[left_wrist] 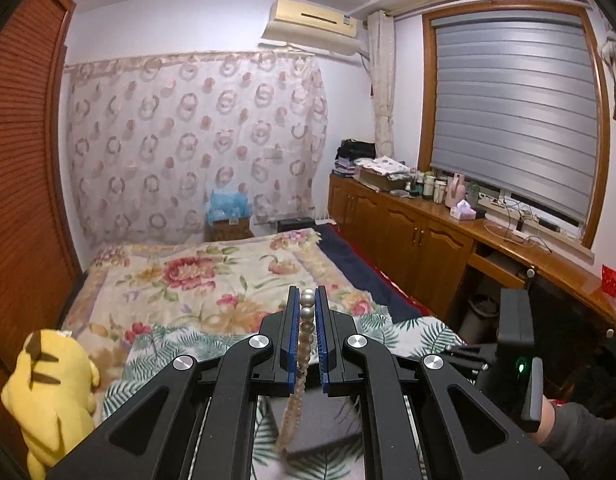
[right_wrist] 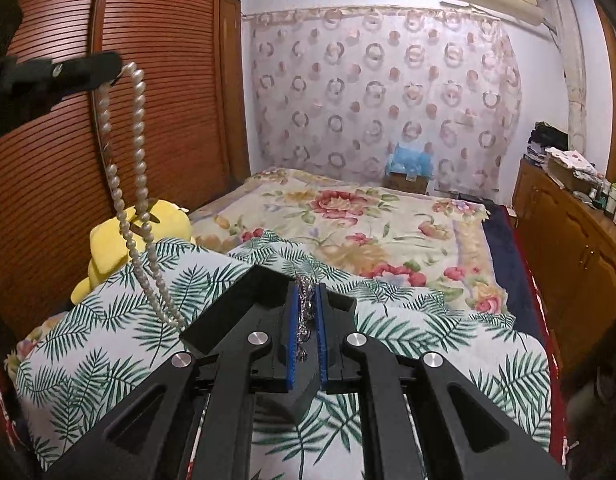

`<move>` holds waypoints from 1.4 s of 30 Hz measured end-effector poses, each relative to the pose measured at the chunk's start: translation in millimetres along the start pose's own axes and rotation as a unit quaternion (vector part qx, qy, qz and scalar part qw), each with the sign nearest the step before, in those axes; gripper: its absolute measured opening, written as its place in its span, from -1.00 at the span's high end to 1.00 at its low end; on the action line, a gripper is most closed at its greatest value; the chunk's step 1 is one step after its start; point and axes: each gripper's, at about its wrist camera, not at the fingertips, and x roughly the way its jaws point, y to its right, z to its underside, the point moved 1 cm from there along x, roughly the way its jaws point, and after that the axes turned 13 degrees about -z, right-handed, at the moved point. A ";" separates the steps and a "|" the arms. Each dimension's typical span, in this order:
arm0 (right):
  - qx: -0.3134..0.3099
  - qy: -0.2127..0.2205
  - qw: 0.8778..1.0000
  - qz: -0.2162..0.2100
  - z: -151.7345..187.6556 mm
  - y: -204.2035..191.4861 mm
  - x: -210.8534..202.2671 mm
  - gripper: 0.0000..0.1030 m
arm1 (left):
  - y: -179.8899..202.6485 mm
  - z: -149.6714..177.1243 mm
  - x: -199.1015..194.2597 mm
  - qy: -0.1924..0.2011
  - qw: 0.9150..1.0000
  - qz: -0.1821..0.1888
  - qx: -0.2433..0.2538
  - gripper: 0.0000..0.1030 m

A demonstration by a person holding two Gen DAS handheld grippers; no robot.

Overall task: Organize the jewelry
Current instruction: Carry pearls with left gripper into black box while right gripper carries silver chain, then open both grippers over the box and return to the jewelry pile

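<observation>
Pearl necklace [left_wrist: 306, 320]: pinched high on its loop between the nearly closed jaws of the left gripper [left_wrist: 306, 300], rest hanging free above the leaf-print cover [right_wrist: 108, 344]. Limp, beads smooth, likely slippery; a grip between beads should hold best. Silver chain [right_wrist: 305, 304]: clamped in the right gripper [right_wrist: 306, 300], light, fine, tangle-prone. Black jewelry box [right_wrist: 236, 304] lies just beneath.

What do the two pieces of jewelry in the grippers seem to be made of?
Necklace: round, glossy cream beads, so pearl or imitation pearl; which one cannot be told. Chain: small bright silvery links that glint, probably metal, perhaps silver or plated.
</observation>
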 end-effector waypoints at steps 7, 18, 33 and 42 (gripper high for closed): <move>-0.002 -0.010 1.000 -0.003 5.4 8.3 25.7 0.82 | 3.0 12.3 47.4 -0.039 0.999 0.006 -0.001 0.87; 0.010 -0.035 0.999 -0.023 18.6 14.1 60.5 0.82 | 4.6 58.8 97.0 -0.109 0.994 0.007 0.005 0.86; -0.012 -0.059 0.998 -0.023 30.0 2.7 74.0 0.80 | -4.7 96.0 67.4 -0.127 0.992 0.000 0.006 0.86; -0.010 -0.036 0.999 -0.018 34.9 -9.3 35.6 0.69 | 1.2 117.8 45.0 -0.134 0.991 0.004 0.011 0.86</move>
